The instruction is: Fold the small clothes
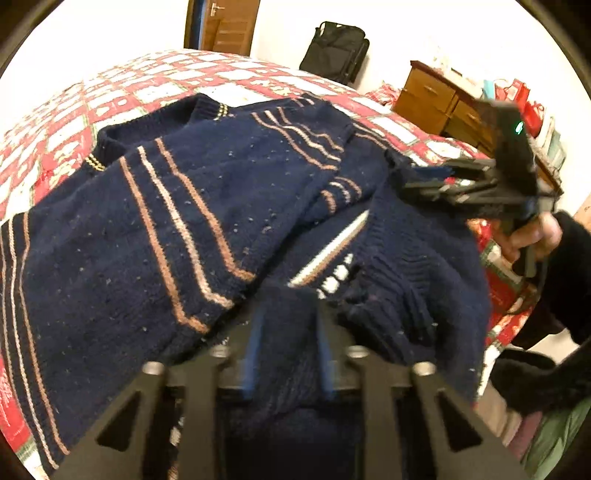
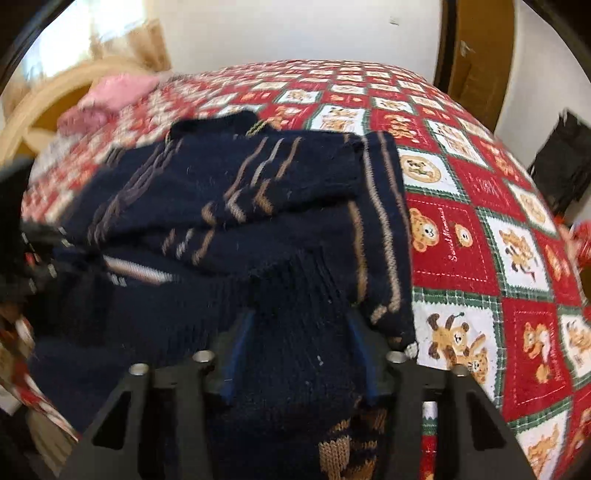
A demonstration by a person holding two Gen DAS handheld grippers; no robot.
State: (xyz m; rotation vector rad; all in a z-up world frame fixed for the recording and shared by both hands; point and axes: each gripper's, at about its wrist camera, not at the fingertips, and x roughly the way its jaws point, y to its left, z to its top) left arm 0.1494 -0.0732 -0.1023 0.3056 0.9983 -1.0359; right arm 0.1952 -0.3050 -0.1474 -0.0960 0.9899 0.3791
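Observation:
A navy knitted sweater [image 1: 207,206] with tan and white stripes lies rumpled and partly folded on the bed. In the left wrist view my left gripper [image 1: 290,310] is shut on a bunched fold of its near edge, with knit filling the gap between the blue-padded fingers [image 1: 255,332]. My right gripper [image 2: 299,325] is shut on the ribbed hem of the sweater [image 2: 229,192] at its near right corner. From the left wrist view the right gripper [image 1: 410,184] shows at the sweater's right edge, held by a hand [image 1: 532,236]. The left gripper [image 2: 37,254] is a blur at the right wrist view's left edge.
A red, white and green teddy-bear quilt [image 2: 480,236] covers the bed under the sweater. A pink garment [image 2: 110,96] lies at the bed's far end. A wooden dresser [image 1: 436,99], a black bag [image 1: 336,51] and a wooden door [image 1: 225,26] stand beyond the bed.

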